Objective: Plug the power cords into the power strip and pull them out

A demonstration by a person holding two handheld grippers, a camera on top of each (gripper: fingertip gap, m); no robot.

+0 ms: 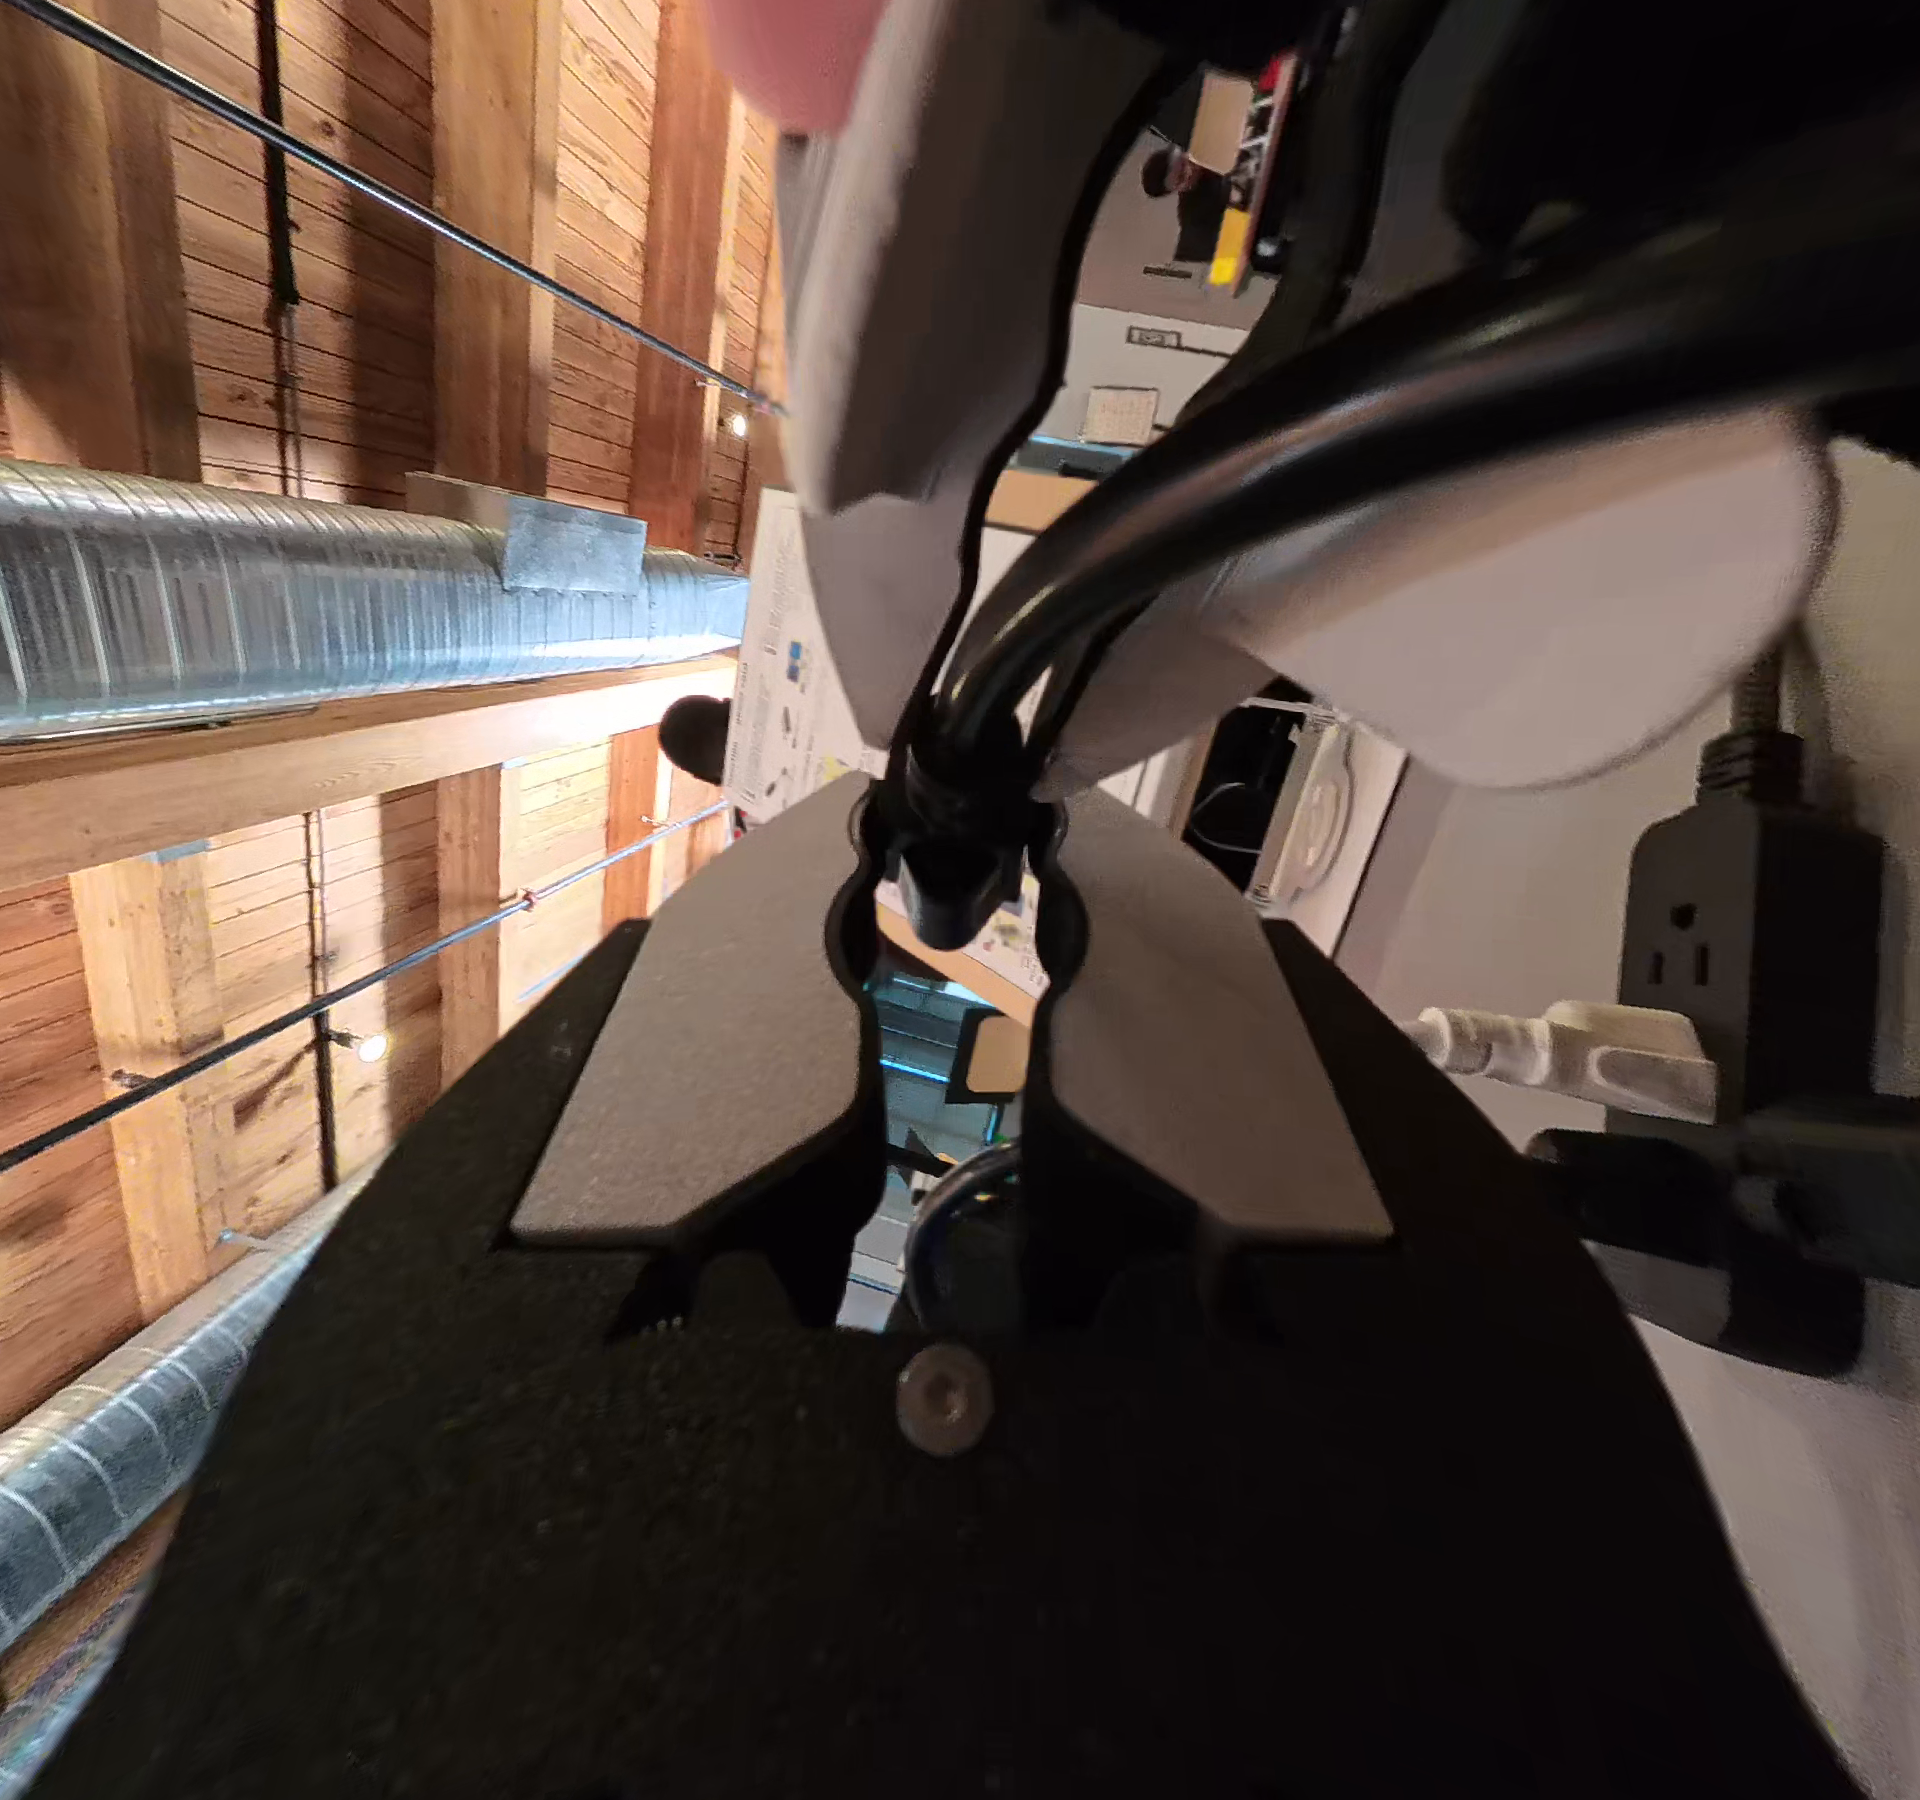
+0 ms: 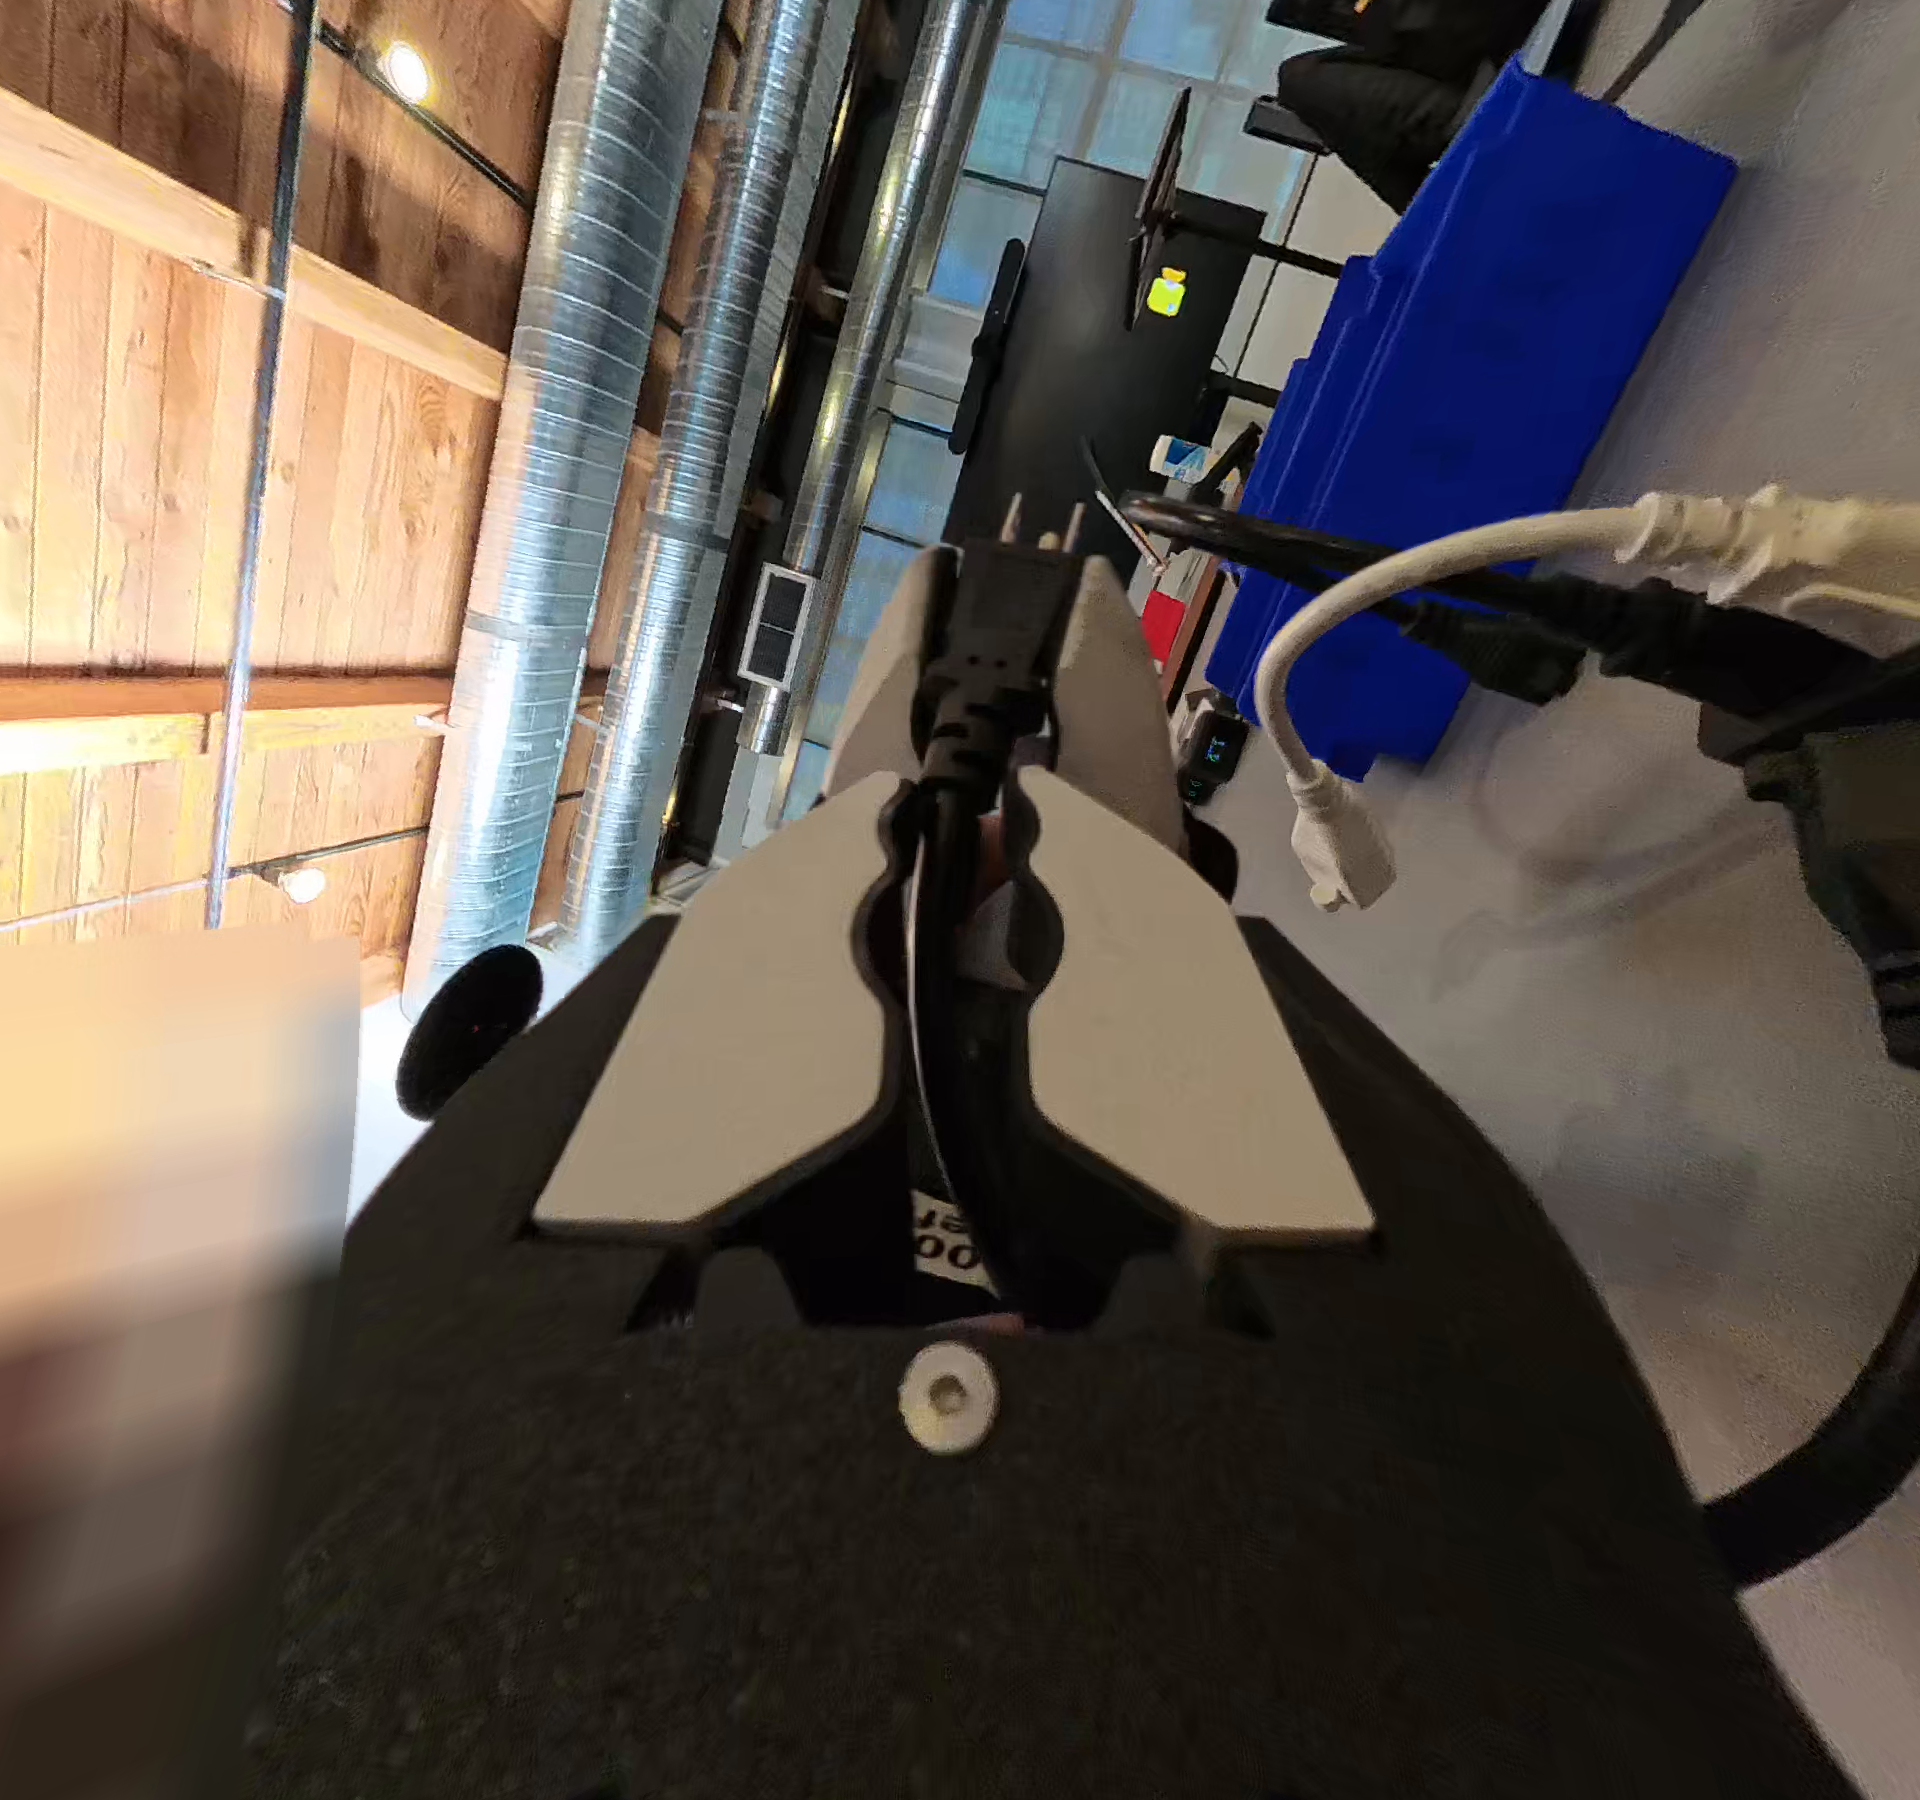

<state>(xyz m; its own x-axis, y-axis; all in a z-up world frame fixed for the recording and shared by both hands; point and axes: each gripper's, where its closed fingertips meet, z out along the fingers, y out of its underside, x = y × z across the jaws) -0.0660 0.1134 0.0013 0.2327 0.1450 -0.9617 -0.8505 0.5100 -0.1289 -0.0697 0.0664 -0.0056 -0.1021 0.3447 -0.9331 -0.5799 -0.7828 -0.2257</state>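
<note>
The right gripper [image 2: 971, 794] is squeezed tight on a black cord [image 2: 951, 971], just behind its black plug [image 2: 1003, 628]. The cord runs back between the two grey fingers [image 2: 748, 1023]. The plug sticks out past the fingertips, with its metal prongs [image 2: 1044, 524] pointing away from the gripper. The left gripper [image 2: 1101, 701] holds the sides of that same plug, right in front of the right gripper. So both grippers have this one cord.

In the left wrist view, the left gripper [image 1: 956, 857] is clamped on the plug body [image 1: 951, 877]. The right gripper [image 1: 914, 400] is very close in front of it, and thick black cord [image 1: 1403, 410] bends away up and to the right.

The power strip [image 1: 1756, 929] is black and sits off to the right of the left gripper, with an open socket showing. A white plug [image 1: 1579, 1049] already sits in it. Another white plug [image 2: 1340, 851] dangles loose to the right of the right gripper.

I think the plug is hard and firm, so it is the best part to hold. The cord is thick and bendy and a bit springy, so it may push the plug sideways. The prongs are thin and could bend if they go in crooked.

Both grippers are tipped over sideways, aimed partly at the wooden ceiling [image 2: 208, 400], with the table [image 2: 1558, 1023] off to the right.
</note>
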